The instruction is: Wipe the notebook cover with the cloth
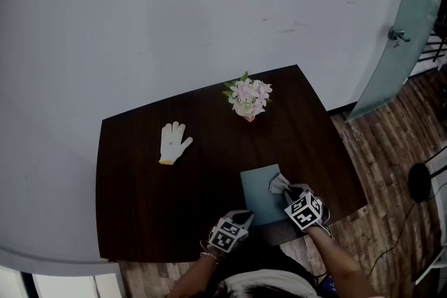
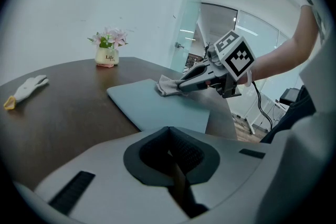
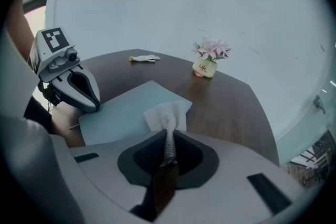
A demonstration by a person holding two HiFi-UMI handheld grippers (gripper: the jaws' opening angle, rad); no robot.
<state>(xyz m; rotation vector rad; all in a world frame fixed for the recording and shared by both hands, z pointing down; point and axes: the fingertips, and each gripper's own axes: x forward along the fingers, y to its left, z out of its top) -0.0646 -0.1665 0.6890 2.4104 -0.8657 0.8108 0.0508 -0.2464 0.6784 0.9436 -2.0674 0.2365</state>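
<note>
The right gripper (image 1: 285, 189) pinches a pale cloth (image 3: 167, 115) that rests on the blue notebook (image 3: 126, 110). The left gripper (image 1: 242, 218) is by the notebook's edge, its jaws pressed together with nothing in them.

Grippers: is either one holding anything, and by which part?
The right gripper pinches the cloth by a bunched end; the rest fans out on the notebook. The left gripper is shut, empty.

My right tool (image 3: 167, 159) is smooth, matt grey plastic, and it pinches a white cloth (image 3: 166, 114) with a coarse, open weave. The notebook (image 3: 123, 110) cover looks smooth and matt. The surface (image 1: 140, 213) is dark wood with a faint sheen. The glove (image 1: 174, 142) is knitted fabric, and the floor (image 1: 391, 146) is planked wood.
</note>
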